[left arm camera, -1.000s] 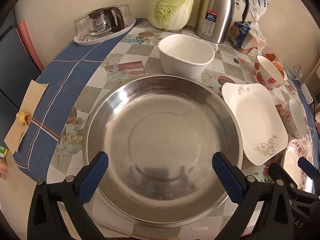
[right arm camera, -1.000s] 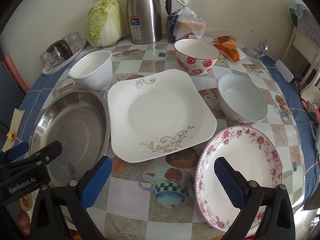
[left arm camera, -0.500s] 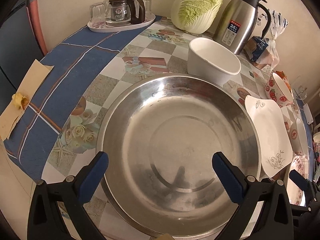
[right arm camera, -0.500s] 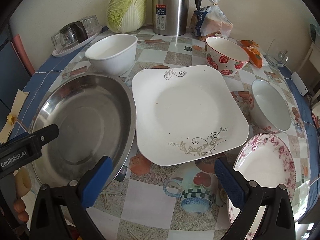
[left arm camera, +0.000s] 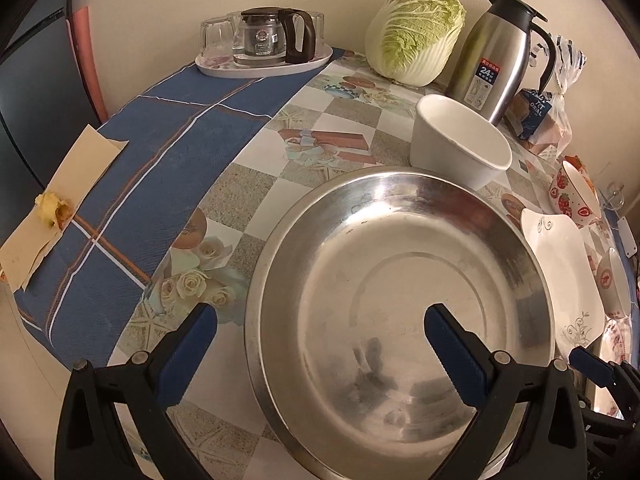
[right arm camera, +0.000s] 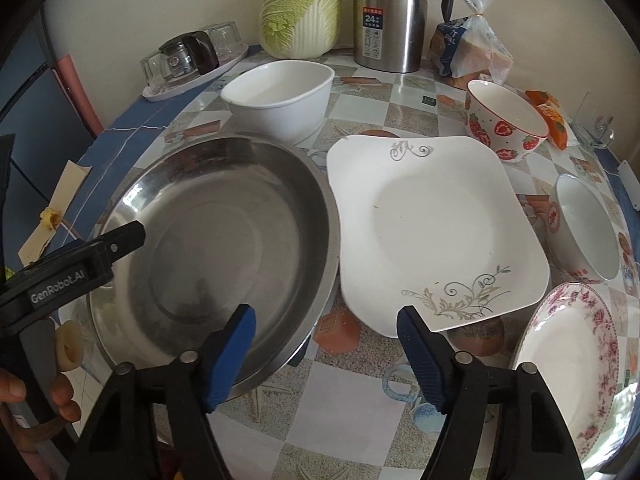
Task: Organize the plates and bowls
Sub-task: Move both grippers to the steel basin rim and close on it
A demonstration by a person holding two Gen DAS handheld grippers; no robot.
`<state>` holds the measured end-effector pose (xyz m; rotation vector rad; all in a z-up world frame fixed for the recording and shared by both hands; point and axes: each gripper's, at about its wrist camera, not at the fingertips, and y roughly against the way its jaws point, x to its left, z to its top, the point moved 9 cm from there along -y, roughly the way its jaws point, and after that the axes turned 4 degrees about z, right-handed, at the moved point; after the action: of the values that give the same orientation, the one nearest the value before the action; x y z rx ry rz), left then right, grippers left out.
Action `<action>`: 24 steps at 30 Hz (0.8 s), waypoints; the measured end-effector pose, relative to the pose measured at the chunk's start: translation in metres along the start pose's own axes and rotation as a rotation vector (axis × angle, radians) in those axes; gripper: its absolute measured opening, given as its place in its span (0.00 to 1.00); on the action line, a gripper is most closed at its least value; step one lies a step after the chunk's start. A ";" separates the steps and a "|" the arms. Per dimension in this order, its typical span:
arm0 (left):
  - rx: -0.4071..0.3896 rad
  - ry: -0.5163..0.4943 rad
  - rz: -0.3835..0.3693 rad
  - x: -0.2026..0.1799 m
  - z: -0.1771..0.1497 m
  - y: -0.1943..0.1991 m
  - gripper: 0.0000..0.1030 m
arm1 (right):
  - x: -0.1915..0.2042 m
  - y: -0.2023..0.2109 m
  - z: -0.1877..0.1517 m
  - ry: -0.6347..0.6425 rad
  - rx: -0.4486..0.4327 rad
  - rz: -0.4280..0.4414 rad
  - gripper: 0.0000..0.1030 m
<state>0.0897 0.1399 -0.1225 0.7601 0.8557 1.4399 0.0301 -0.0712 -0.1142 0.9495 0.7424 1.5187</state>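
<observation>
A wide steel basin (left arm camera: 400, 264) (right arm camera: 208, 240) sits at the table's near left. My left gripper (left arm camera: 320, 332) stands open astride its left rim, one finger over the tablecloth and one over the inside; its body (right arm camera: 80, 264) shows in the right wrist view. My right gripper (right arm camera: 326, 328) straddles the basin's right rim, its jaws closing, pads clear of the metal. Beside the basin lies a white square plate (right arm camera: 432, 232) (left arm camera: 568, 272). Behind it stands a white bowl (right arm camera: 280, 96) (left arm camera: 460, 148). A strawberry bowl (right arm camera: 504, 128), a small white bowl (right arm camera: 584, 232) and a floral plate (right arm camera: 568, 360) lie to the right.
At the back stand a cabbage (right arm camera: 300, 12), a steel thermos (right arm camera: 392, 16), a bagged loaf (right arm camera: 468, 52) and a tray with a glass pot (left arm camera: 264, 52). A paper scrap (left arm camera: 52, 200) hangs over the left table edge. A hand (right arm camera: 24, 396) holds the left gripper.
Both grippers slid left and a little lower. The left one shifted from over the basin's middle to its left rim. The right one went from the floral plate to the basin's right rim, and its jaws narrowed.
</observation>
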 end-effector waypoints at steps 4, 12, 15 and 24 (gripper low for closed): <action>0.013 0.012 0.008 0.007 -0.002 -0.005 1.00 | 0.005 -0.001 -0.001 0.013 0.004 0.014 0.56; 0.015 -0.001 0.045 0.014 -0.006 -0.013 1.00 | 0.004 0.001 -0.002 -0.010 0.015 0.046 0.44; 0.016 0.004 0.047 0.015 -0.007 -0.014 1.00 | 0.006 0.000 -0.004 -0.010 0.025 0.060 0.40; 0.041 0.003 0.085 0.021 -0.010 -0.023 0.99 | 0.007 -0.008 -0.007 -0.024 0.058 0.087 0.36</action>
<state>0.0920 0.1601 -0.1480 0.8332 0.8663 1.5025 0.0273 -0.0629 -0.1231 1.0535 0.7403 1.5657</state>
